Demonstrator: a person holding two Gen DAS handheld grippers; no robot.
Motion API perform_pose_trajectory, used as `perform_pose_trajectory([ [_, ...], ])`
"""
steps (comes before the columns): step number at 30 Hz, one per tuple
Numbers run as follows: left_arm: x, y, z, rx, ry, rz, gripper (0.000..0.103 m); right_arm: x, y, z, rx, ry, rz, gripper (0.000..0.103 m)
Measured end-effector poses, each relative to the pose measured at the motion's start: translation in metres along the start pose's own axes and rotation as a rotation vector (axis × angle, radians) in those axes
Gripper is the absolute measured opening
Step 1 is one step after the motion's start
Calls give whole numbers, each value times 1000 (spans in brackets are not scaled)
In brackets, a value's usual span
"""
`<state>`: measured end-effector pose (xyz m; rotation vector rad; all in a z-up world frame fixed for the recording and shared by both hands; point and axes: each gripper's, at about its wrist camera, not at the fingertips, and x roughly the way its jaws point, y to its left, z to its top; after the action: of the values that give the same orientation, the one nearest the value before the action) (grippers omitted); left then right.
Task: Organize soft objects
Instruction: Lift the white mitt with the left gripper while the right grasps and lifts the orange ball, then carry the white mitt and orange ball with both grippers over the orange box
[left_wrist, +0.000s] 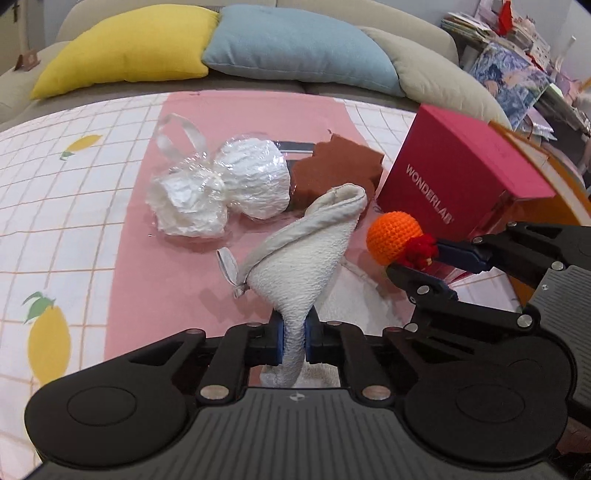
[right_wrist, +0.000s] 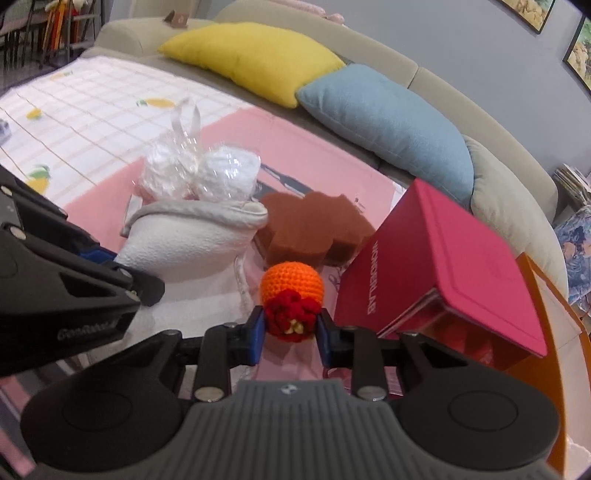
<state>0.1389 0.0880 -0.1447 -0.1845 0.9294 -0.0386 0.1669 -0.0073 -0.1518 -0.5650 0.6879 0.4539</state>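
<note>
A white textured cloth (left_wrist: 299, 258) with a grey hem hangs in a cone shape over the pink mat (left_wrist: 155, 266), and my left gripper (left_wrist: 294, 332) is shut on its narrow lower end. The rest of the cloth lies beneath on the mat. In the right wrist view the cloth (right_wrist: 192, 240) rises at the left, with the left gripper (right_wrist: 125, 269) at its base. My right gripper (right_wrist: 291, 321) is shut on the red flower end of an orange crocheted ball (right_wrist: 291, 282). In the left wrist view the same ball (left_wrist: 393, 236) sticks out from the right gripper (left_wrist: 417, 260), just right of the cloth.
Two plastic-wrapped white bundles (left_wrist: 221, 184) and a brown foam piece (left_wrist: 336, 170) lie beyond the cloth. A red box (left_wrist: 454, 173) stands tilted at the right on an orange rim (left_wrist: 561, 184). Yellow (left_wrist: 129, 48) and blue (left_wrist: 295, 48) cushions lean on the sofa behind.
</note>
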Motion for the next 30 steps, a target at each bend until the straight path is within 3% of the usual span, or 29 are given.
perform_pose_trajectory([
  [9, -50, -8, 5, -59, -57, -19, 11, -55, -31, 4, 99, -39, 128, 27],
  [14, -76, -21, 10, -51, -108, -27, 11, -84, -49, -4, 140, -49, 154, 27],
  [19, -96, -43, 17, -28, -148, -58, 11, -108, -71, -15, 182, -68, 135, 28],
  [30, -112, -112, 53, 56, -185, -226, 11, -151, -145, -40, 369, -145, 27, 28],
])
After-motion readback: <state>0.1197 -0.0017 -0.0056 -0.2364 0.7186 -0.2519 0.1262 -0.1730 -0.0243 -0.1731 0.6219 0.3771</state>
